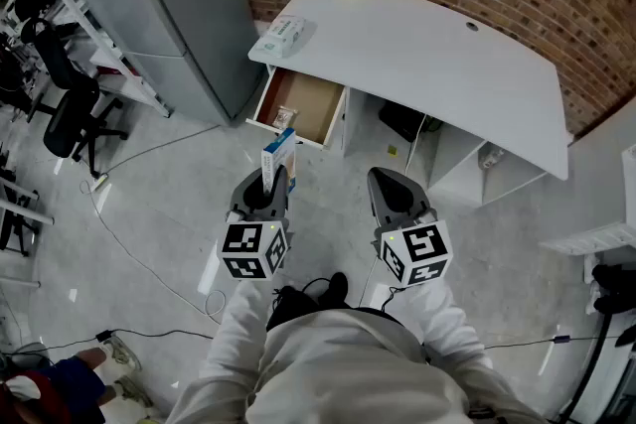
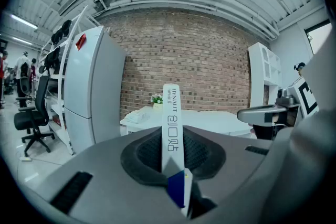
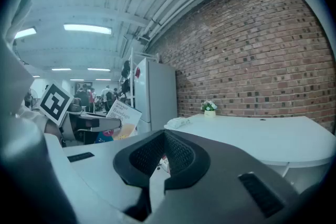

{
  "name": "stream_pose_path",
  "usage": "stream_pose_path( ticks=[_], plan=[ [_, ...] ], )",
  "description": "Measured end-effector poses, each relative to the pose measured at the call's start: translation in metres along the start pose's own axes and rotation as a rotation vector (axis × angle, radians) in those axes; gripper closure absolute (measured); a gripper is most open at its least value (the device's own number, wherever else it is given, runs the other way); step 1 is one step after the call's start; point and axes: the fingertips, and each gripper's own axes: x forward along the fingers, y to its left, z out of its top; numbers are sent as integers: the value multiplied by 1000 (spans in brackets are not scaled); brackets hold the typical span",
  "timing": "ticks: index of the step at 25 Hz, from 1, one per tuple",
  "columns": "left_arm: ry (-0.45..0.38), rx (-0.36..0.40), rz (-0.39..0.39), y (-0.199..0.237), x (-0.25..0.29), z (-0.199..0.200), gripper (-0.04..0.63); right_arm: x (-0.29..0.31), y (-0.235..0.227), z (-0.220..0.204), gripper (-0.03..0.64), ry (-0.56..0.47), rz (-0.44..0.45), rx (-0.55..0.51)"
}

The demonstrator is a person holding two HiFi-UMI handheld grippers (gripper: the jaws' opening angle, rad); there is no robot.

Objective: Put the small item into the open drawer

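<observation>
The person's white sleeves point(image 1: 328, 362) fill the bottom of the head view, with the two marker cubes just above them; the left gripper point(image 1: 270, 182) is clamped on a slim white-and-blue box point(image 1: 279, 152), held upright on edge between the pads, as the left gripper view confirms; the right gripper point(image 1: 390, 184) carries nothing, its jaws drawn together with only floor showing past them; the open drawer point(image 1: 316, 99) juts from under the white desk point(image 1: 427, 55), well ahead of both grippers, so the box is in the carrying step, lifted and not yet delivered; the next move, as I judge it, calls for walking the left gripper forward over the drawer's bare wooden bottom, lowering the box inside the walls and only then parting the jaws; a small packet point(image 1: 284, 117) already lies near the drawer's front, too small to identify; the drawer's back end is hidden beneath the desk edge.
</observation>
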Motion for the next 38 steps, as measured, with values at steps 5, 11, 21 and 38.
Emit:
stream_pose_path(
  ticks=[5,11,21,38],
  plan=[
    [4,-5,-2,1,-3,1,526,0,0,2,591,-7,-9,12],
    [5,-15,22,5,-6,2,526,-1,-3,-1,591,-7,-15,44],
    [53,-21,8,26,28,-10,526,22,-22,-11,591,17,-84,58],
    [151,-13,-87,121,169,-11,526,171,-56,3,591,81,-171,109]
  ],
)
